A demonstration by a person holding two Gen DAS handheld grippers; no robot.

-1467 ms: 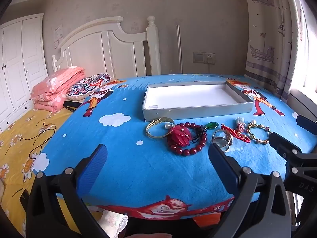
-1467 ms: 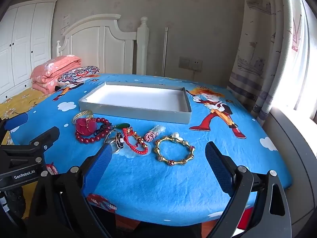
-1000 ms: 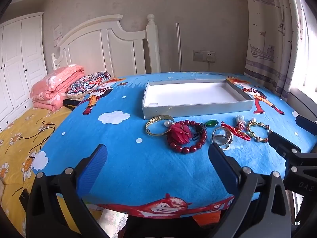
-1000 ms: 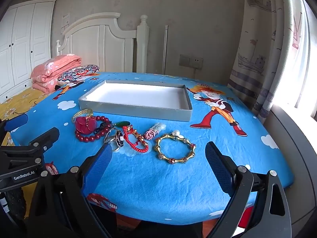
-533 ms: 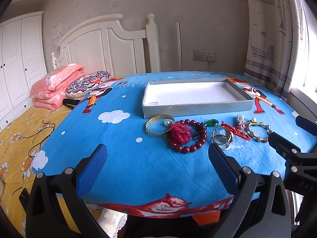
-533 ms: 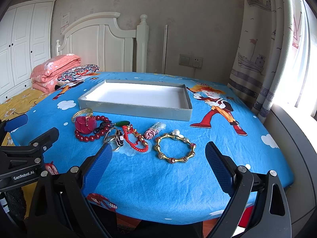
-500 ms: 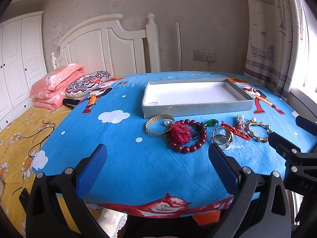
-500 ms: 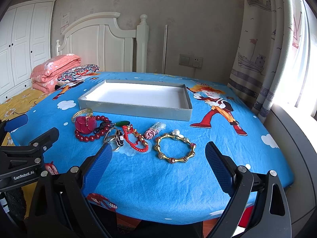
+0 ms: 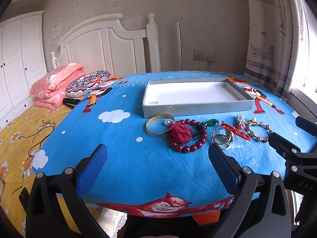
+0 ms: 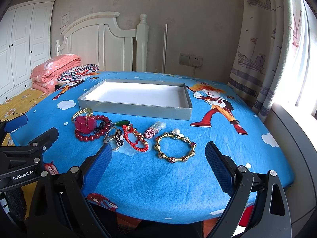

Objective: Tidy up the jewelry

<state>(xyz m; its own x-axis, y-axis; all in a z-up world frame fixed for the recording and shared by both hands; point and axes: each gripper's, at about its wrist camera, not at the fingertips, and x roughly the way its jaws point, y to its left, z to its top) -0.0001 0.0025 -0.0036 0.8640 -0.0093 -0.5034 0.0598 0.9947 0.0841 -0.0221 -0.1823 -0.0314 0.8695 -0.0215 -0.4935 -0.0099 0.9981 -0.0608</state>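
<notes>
An empty grey tray (image 9: 198, 110) (image 10: 136, 110) with a white floor sits on the blue cartoon tablecloth. In front of it lies a row of jewelry: a gold mesh bangle (image 9: 158, 119), a red bead bracelet (image 9: 188, 136) (image 10: 89, 136) with a red flower, a green pendant (image 10: 123, 122), a silver ring (image 9: 222, 136), a red cord bracelet (image 10: 135, 139), a pink knot charm (image 10: 150, 132) and a gold bamboo bracelet (image 10: 175, 147). My left gripper (image 9: 158, 158) and right gripper (image 10: 158, 158) are open and empty, near the table's front edge, short of the jewelry.
A bed with yellow sheet (image 9: 17, 138), folded pink quilt (image 9: 55, 85) and patterned cushion (image 9: 87, 81) lies left of the table. A white headboard (image 9: 111, 45) stands behind. A curtain (image 10: 273, 59) and window ledge are at the right.
Both views have shifted very slightly; the jewelry and the tray have not moved. Both grippers stay open.
</notes>
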